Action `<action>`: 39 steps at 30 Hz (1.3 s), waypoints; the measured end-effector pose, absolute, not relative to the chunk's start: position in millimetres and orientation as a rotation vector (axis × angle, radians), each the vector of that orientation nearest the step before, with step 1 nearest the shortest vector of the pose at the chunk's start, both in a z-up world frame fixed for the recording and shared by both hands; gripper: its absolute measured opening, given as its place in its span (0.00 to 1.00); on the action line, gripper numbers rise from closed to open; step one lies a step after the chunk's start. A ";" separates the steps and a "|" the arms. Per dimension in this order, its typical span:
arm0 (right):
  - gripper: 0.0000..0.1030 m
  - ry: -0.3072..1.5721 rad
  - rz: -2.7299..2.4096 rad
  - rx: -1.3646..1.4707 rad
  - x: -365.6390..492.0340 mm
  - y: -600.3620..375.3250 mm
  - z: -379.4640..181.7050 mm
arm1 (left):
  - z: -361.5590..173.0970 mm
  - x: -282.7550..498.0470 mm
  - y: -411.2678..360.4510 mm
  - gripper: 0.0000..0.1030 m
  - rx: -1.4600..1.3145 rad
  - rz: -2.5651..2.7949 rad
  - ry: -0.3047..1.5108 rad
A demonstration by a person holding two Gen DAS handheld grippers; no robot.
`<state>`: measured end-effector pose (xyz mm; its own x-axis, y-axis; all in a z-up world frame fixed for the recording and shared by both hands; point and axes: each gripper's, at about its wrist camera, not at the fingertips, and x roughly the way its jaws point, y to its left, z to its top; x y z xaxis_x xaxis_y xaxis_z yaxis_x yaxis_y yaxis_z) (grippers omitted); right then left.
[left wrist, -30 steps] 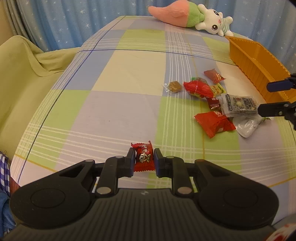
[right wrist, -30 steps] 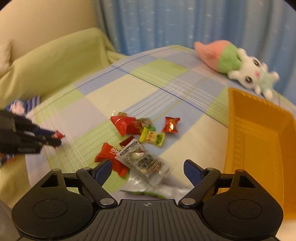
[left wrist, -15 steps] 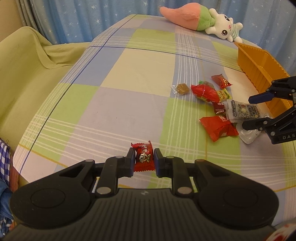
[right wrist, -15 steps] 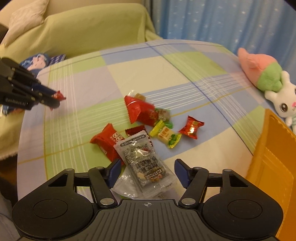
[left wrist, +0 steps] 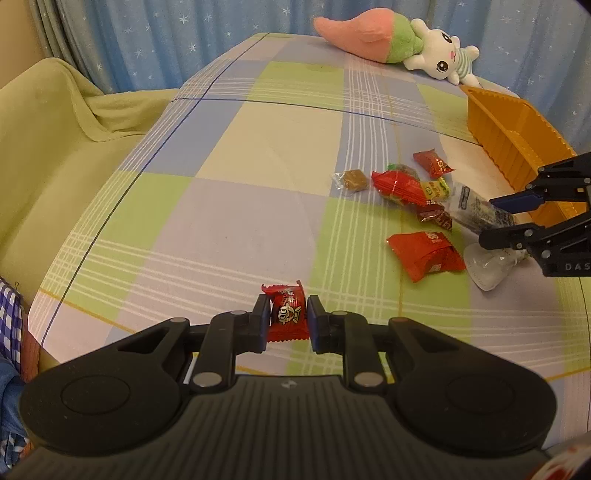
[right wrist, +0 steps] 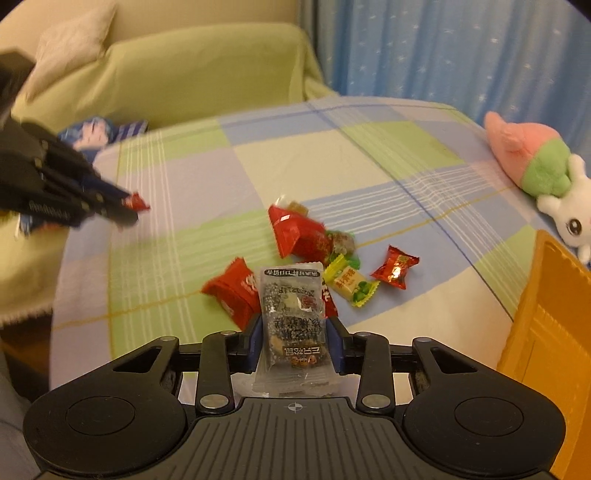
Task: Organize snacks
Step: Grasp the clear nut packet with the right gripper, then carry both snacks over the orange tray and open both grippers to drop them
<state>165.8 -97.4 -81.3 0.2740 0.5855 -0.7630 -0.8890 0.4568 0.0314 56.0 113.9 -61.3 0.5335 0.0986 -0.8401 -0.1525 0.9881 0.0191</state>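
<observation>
Snacks: left claw point(left wrist: 286, 317) clenched on red cartoon-face candy point(left wrist: 287, 314), right claw point(right wrist: 295, 345) closing around clear Chinese-lettered packet point(right wrist: 291, 317)

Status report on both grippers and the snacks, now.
Left gripper shut on small red candy. Right gripper closing, clear sesame-bar packet between its jaws. Other snacks loose on the checked cloth; orange bin unobstructed.

A home, a living room or bedroom by the look of it.
A checked cloth point(left wrist: 229, 206) in soft green, blue and cream covers the surface; a sofa under a green throw point(right wrist: 192, 70) sits alongside, star-printed blue curtains point(left wrist: 177, 33) hang at the far side, and a plush rabbit point(left wrist: 439, 62) lies there.
</observation>
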 end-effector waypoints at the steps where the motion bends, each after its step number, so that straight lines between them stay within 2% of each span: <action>1: 0.36 0.793 1.024 -0.420 165.8 -100.8 -78.1 | -59.4 57.4 112.4 0.20 -0.056 0.145 0.994; 9: 0.36 0.790 0.861 -0.213 165.3 -145.3 -51.5 | -45.3 70.4 94.3 0.20 -0.028 0.083 0.957; 20: 0.36 0.765 0.628 -0.065 167.9 -227.4 -25.0 | -26.5 107.8 34.6 0.20 0.021 -0.070 0.896; 29: 0.36 0.756 0.475 -0.026 185.3 -292.7 -22.3 | -15.4 148.0 -29.4 0.20 0.061 -0.185 0.847; 39: 0.36 0.764 0.429 -0.007 221.1 -322.2 -35.8 | -13.9 191.0 -90.2 0.20 0.082 -0.249 0.830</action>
